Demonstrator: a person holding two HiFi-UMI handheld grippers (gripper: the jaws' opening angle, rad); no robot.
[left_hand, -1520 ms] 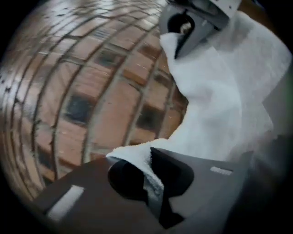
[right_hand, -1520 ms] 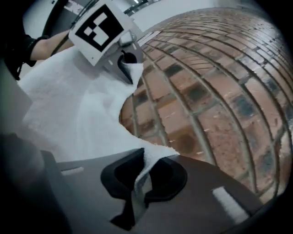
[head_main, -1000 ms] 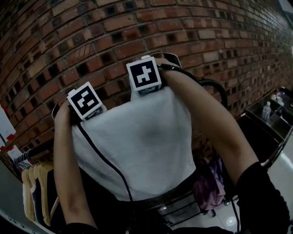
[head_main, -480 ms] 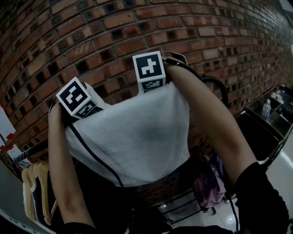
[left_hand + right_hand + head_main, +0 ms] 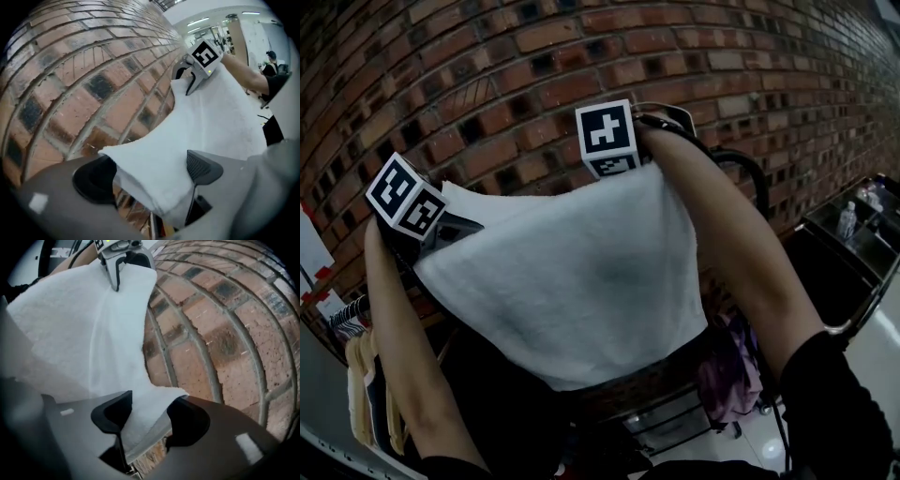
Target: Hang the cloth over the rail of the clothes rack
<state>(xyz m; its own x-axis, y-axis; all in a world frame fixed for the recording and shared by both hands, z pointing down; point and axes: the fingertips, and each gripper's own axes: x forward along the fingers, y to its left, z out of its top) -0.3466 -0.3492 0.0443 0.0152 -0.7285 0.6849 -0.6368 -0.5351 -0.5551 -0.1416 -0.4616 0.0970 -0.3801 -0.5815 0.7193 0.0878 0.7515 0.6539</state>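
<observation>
Three times looked, once per view. In the left gripper view, found the left gripper [image 5: 147,173] spread very wide, fresh from opening further, with a folded corner of the white cloth [image 5: 220,117] lying slack between the pads and pinched by neither. Traced the cloth from there along the brick wall [image 5: 70,79], long axis parallel to the wall, out toward its other corner.

In the right gripper view, found the right gripper [image 5: 150,420] nearly as wide, fresh from easing in a little, yet clamped on nothing, with the second corner merely draped between the pads, short of any squeeze. Placed that corner just in front of the wall, with bare brick directly beyond.

In the head view, saw the cloth stretched flat from one gripper to the other, far edge close to the wall, bulk sagging down on the side away from the wall. Could not make out the rail beneath. Noticed garments on hangers [image 5: 370,384] low down along the wall, well off to the left-gripper side.

Judged the release as the step in hand. Reckoned neither hand nearer, each parked at its own end of the long axis, pointing down toward the wall. Figured the coming move as backing both straight off the corners, away from the wall, without snagging fabric on a pad.
</observation>
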